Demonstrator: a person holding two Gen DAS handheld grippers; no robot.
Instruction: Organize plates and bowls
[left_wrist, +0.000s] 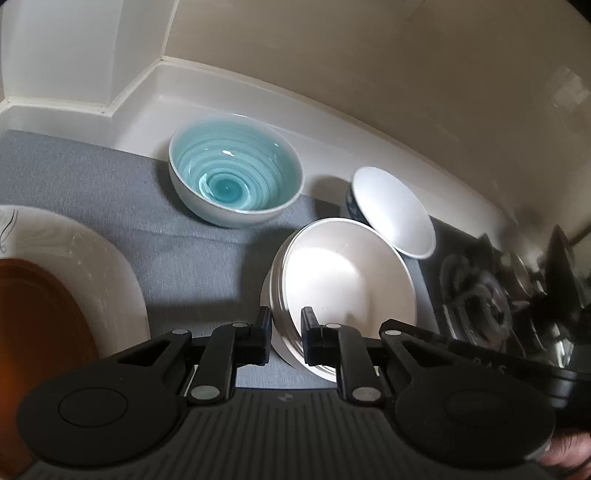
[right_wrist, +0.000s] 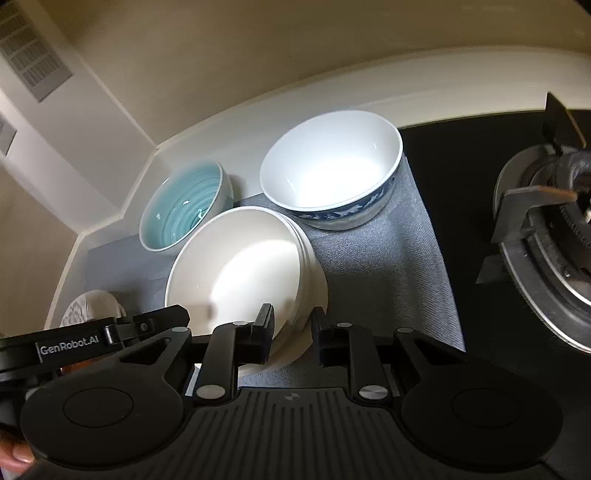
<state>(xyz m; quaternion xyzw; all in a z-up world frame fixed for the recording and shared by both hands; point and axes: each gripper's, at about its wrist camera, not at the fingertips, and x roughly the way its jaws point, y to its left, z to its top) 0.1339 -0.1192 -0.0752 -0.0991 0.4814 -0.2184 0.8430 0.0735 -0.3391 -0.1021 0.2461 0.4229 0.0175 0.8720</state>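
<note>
Stack of white bowls (left_wrist: 347, 273), mid grey mat (left_wrist: 177, 251): left gripper (left_wrist: 286, 334) and right gripper (right_wrist: 293, 332) each clamp opposite near rims. Teal bowl (left_wrist: 234, 170) behind; blue-patterned bowl (right_wrist: 332, 166) touching the stack; stove burner (right_wrist: 554, 229) right. Bare mat left.

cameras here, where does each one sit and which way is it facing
Left wrist: on the left gripper, angled down at the stack of white ceramic plates it clamps; fingers of a hand show at lower right.
Right wrist: on the right gripper, angled down, clamping the same stack; a fingertip shows.
Shared: the stack, turquoise swirl-glazed bowl, blue-patterned white bowl, grey mat.
</note>
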